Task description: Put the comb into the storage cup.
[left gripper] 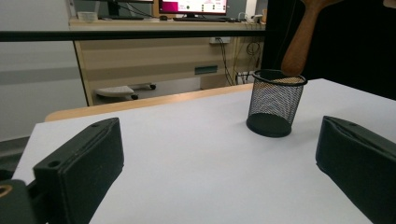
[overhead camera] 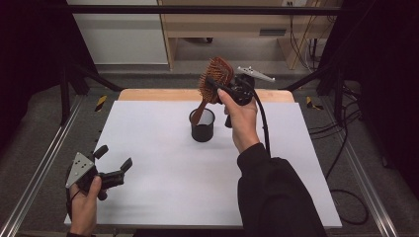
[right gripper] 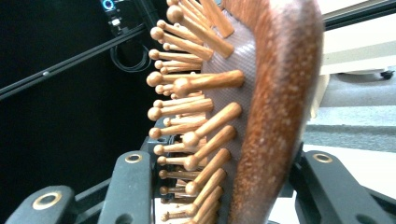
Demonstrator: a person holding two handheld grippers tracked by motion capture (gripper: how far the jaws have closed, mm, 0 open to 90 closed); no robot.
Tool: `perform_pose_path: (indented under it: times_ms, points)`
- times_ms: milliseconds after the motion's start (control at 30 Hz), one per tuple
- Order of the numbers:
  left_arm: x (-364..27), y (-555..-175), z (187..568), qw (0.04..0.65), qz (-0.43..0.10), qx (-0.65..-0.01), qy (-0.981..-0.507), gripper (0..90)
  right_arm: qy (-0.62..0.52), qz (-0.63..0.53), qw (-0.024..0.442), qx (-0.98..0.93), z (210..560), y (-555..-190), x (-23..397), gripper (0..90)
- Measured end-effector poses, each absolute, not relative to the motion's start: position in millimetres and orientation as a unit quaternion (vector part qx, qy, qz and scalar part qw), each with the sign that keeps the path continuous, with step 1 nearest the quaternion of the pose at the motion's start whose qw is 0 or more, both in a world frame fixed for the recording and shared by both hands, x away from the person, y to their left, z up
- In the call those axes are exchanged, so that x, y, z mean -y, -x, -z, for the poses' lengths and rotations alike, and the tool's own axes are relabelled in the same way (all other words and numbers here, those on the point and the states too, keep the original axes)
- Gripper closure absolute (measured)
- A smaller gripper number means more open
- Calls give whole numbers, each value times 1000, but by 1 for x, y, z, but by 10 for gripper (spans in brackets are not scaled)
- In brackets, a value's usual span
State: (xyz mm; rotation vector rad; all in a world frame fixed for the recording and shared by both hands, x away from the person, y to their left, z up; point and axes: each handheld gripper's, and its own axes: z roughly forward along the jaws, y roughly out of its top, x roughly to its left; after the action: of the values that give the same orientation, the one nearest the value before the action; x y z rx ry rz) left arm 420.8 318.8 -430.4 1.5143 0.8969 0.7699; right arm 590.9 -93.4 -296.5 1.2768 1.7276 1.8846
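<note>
The right claw [overhead camera: 217, 88] is clamped on the head of a wooden hairbrush [overhead camera: 213, 81], one jaw against the pegs and the other against the smooth back, as the right gripper view [right gripper: 261, 116] makes plain. The brush is held up in the air, tilted, head high and handle slanting down so its tip sits just at or inside the rim of the black mesh cup [overhead camera: 202, 126] (from the left gripper view the handle end [left gripper: 299, 46] seems right over the rim [left gripper: 279, 77], though I cannot tell if it touches). The cup stands upright near the middle of the white table [overhead camera: 163, 182]. Well apart from all this, at the near left corner, the left claw [overhead camera: 114, 160] hovers with its jaws spread wide and nothing between them
</note>
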Motion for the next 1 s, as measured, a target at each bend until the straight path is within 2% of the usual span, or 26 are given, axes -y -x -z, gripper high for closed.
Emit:
perform_pose_path:
  times_ms: [467,1000]
  points:
    - [-312,-422,432,581,-318,-367,-654,14,-442,-634,186,-607,300,-606,93,539]
    - [-312,-423,432,583,-312,-362,-657,14,-446,-617,190,-619,312,-615,88,533]
